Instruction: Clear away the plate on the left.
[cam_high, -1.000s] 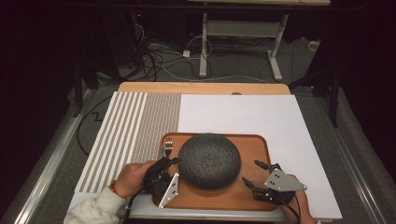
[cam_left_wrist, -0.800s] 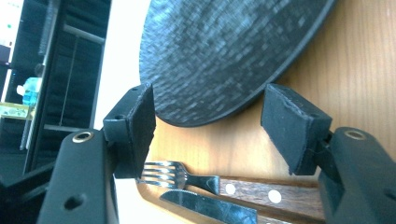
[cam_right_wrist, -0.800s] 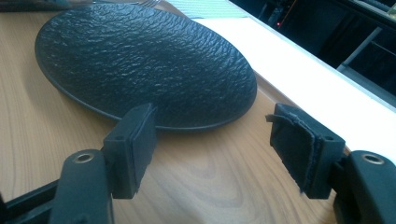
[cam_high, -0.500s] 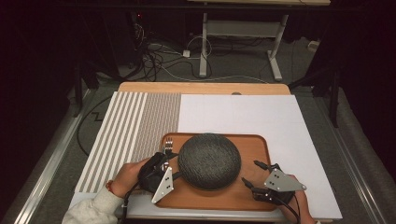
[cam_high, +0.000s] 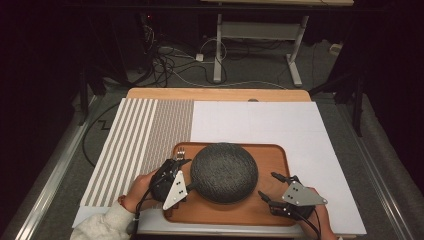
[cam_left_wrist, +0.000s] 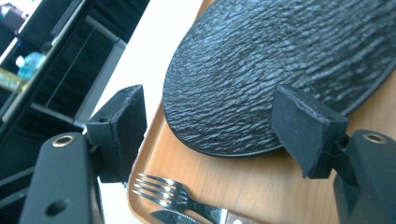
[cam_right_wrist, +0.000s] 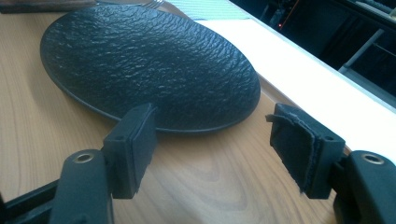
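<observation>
Your left gripper (cam_left_wrist: 210, 140) jaws just widened, released above fork (cam_left_wrist: 175, 193), your right gripper (cam_right_wrist: 212, 149) released near textured black plate (cam_high: 224, 171), wooden tray (cam_high: 272, 155)

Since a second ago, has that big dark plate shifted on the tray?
No. The dark plate sits at the same spot against the wooden tray's rim.

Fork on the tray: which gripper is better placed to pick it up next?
Left, probably. The left gripper sits at the tray's left edge, jaws open and empty after just opening, and the fork lies right below them. The right gripper is across the black plate, which would block it.
</observation>
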